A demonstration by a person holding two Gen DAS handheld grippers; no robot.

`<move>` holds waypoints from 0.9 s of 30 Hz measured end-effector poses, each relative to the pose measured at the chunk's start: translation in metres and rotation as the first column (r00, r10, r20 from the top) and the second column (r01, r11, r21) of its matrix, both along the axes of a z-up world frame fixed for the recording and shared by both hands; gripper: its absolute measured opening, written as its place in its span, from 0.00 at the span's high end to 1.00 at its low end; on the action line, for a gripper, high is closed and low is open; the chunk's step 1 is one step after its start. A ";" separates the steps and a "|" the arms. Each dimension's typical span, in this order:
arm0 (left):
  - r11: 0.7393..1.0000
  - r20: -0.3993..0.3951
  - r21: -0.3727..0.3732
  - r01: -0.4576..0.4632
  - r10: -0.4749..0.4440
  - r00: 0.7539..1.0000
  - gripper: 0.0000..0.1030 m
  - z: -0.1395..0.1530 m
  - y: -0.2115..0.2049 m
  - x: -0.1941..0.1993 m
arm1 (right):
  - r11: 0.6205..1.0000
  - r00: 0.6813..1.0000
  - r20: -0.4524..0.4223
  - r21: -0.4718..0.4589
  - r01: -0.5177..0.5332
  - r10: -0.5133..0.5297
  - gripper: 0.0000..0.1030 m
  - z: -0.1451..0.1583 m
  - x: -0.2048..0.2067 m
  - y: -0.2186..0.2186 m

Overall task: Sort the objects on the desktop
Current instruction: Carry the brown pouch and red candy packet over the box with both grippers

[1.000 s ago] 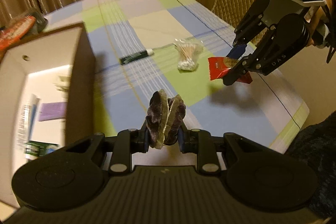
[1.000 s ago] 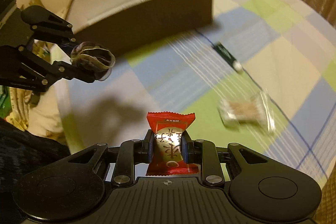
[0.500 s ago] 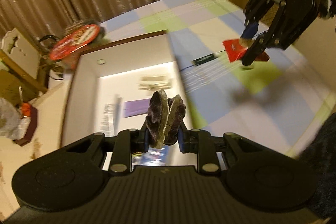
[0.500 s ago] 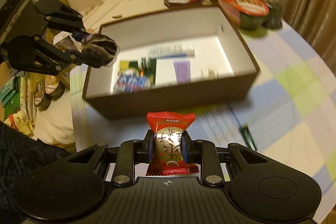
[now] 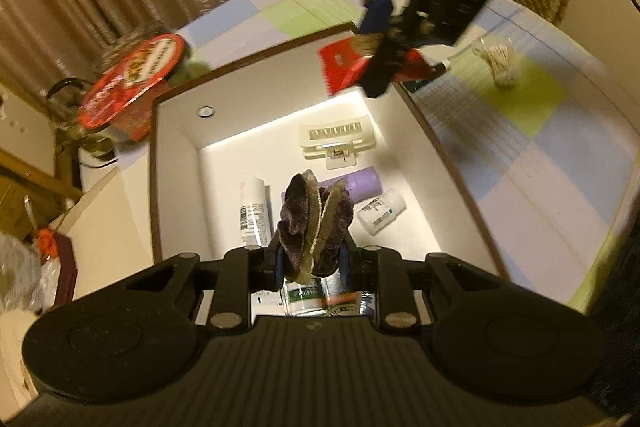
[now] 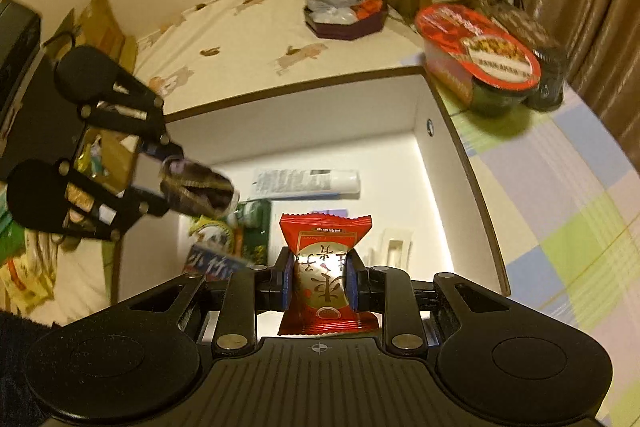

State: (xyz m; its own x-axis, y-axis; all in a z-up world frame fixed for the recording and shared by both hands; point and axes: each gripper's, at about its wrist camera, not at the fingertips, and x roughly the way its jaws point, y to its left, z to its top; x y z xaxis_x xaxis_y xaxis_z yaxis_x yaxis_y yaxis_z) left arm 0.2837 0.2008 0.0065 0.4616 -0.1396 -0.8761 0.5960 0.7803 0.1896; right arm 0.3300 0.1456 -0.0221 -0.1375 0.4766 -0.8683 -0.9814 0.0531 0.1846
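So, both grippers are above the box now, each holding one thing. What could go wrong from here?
The left gripper and right gripper are close together over the box, so they might collide. The scrunchie is soft and could cling to a finger on release. The red packet seems nearer one wall; dropped early, it may hit the rim.
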 end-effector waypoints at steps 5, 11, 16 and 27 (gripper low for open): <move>1.000 -0.058 0.015 0.024 -0.023 0.998 0.80 -0.028 0.009 0.022 | 0.999 0.999 -0.021 -0.020 0.036 -0.036 0.76 -0.018 0.017 0.015; 0.997 -0.105 0.000 0.078 -0.078 0.991 0.79 -0.057 0.013 0.047 | 0.996 0.995 -0.045 -0.036 0.087 -0.089 0.76 -0.037 0.034 0.025; 0.994 -0.130 -0.026 0.105 -0.108 0.986 0.75 -0.074 0.016 0.064 | 0.993 0.992 -0.054 -0.053 0.110 -0.113 0.76 -0.047 0.042 0.030; 0.993 -0.168 -0.045 0.111 -0.117 0.979 0.70 -0.085 0.025 0.078 | 0.990 0.990 -0.064 -0.070 0.119 -0.124 0.76 -0.065 0.051 0.047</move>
